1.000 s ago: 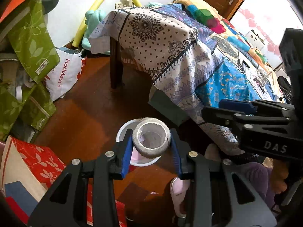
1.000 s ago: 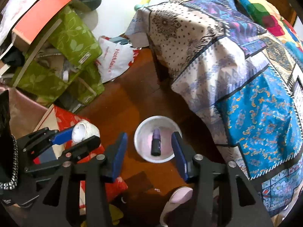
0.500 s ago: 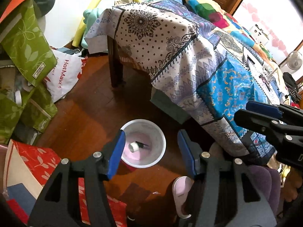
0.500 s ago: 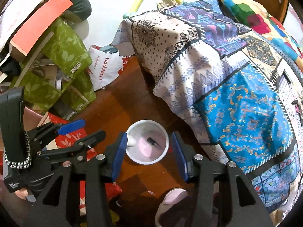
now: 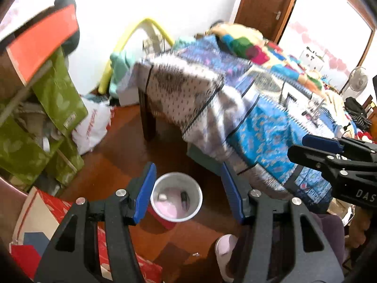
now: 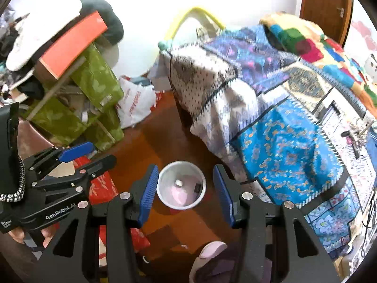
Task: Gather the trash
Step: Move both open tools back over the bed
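Observation:
A white trash bin with a pink liner stands on the wooden floor below both grippers. In it lie a small roll of tape and a dark little bottle. My left gripper hangs above the bin, open, with nothing between its blue pads. My right gripper is also over the bin, open and empty. The right wrist view shows the roll and the bottle too. Each gripper appears in the other's view, the right gripper at the right and the left gripper at the left.
A table under a patchwork cloth overhangs right beside the bin. Green boxes and a white shopping bag pile up at the left. A red patterned box lies near left. A pink slipper is just below the bin.
My left gripper opened and let go of the tape roll, which now lies in the bin. Both grippers have risen away from the bin, and the views tilted up.

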A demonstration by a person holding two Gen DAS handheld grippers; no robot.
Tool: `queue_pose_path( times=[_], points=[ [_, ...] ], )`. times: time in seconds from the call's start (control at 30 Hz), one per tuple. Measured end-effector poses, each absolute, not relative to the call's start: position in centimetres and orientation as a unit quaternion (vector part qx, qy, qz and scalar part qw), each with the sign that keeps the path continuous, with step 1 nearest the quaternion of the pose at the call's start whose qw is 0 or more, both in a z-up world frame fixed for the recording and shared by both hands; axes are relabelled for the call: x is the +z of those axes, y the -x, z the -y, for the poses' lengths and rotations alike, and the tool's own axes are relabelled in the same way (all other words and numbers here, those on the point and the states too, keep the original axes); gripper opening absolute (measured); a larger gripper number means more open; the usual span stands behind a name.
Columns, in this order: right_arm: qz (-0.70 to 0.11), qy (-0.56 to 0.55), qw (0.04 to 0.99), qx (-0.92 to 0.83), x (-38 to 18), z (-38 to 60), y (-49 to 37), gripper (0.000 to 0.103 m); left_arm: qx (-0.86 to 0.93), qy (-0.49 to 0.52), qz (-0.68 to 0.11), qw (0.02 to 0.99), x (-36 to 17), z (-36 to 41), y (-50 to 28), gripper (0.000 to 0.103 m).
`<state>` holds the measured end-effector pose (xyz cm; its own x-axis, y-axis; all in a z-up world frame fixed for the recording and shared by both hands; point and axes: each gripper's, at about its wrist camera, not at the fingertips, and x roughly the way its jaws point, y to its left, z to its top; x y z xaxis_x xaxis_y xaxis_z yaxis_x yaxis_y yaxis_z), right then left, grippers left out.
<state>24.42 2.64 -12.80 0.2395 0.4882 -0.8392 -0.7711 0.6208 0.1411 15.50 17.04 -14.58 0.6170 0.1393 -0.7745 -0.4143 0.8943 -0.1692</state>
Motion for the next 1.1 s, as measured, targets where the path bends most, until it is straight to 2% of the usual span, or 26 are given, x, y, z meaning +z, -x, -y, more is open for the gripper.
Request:
queue_pose_path(
  times=[0.63,0.77,0.97,1.03,1.1],
  points=[
    [-0.342,0.087,0.865,0.356,-3.1,9.6,-22.9,0.046,0.104,0.093,-0.293,0.946,-3.3,-5.8,-16.4,0.056],
    [-0.322,0.077,0.884,0.33,-1.8,13.0,-23.2,0.052,0.07,0.096,-0.282,0.952,-2.2,-2.9,-18.7,0.056],
    [-0.3,0.059,0.909,0.283,-0.1,18.1,-25.0,0.055,0.041,0.073,-0.278,0.957,-1.3,1.0,-22.1,0.057],
    [-0.297,0.056,0.915,0.267,0.1,19.6,-25.7,0.058,0.033,0.064,-0.279,0.958,-1.3,2.3,-23.2,0.061],
    [-0.296,0.048,0.921,0.249,0.1,21.2,-26.6,0.061,0.018,0.059,-0.282,0.957,-1.4,3.6,-24.7,0.061]
  ],
)
